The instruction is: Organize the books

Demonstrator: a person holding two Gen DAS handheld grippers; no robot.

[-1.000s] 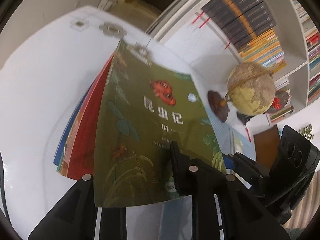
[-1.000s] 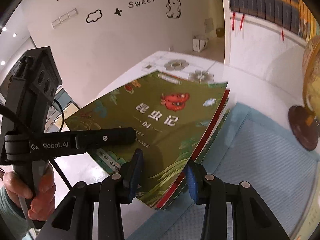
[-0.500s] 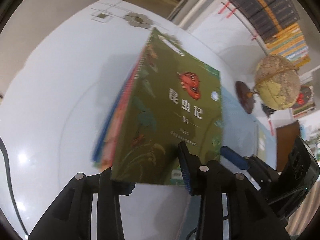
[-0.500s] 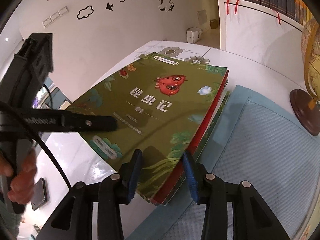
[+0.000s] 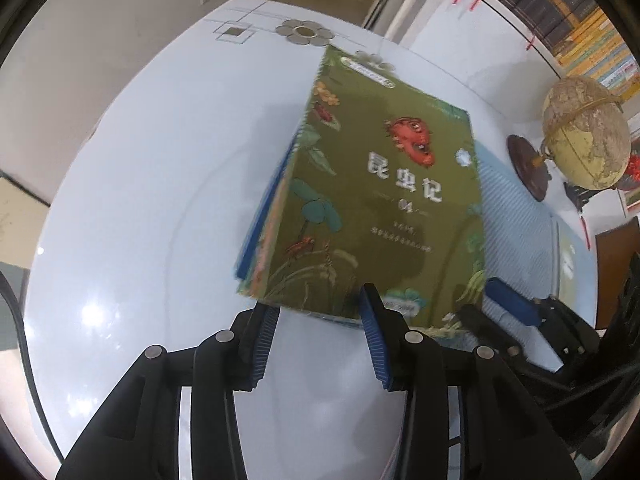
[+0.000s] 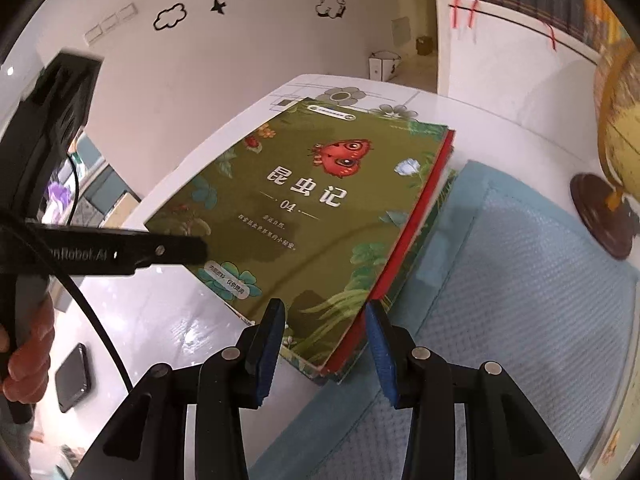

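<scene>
A stack of thin books point(image 5: 384, 208) lies flat on the white table point(image 5: 160, 200), topped by a green book with a red insect and Chinese title point(image 6: 316, 204). A red-edged book point(image 6: 416, 220) sits under it. My left gripper point(image 5: 316, 320) is open at the stack's near left corner, jaws apart, holding nothing. My right gripper point(image 6: 326, 324) is open at the stack's near right corner, the corner lying between its jaws without being pinched. The left gripper also shows in the right wrist view point(image 6: 160, 252), its finger over the stack's left edge.
A blue mat point(image 6: 520, 280) lies right of the stack, partly under it. A globe point(image 5: 584, 132) on a dark round base point(image 6: 600, 216) stands at the far right. Bookshelves point(image 5: 560, 8) line the wall behind. A black phone point(image 6: 72, 376) lies on the table at left.
The stack has gone from tilted and lifted at its near edge to lying flat on the table. Both grippers have drawn back slightly toward its near corners and stand open.
</scene>
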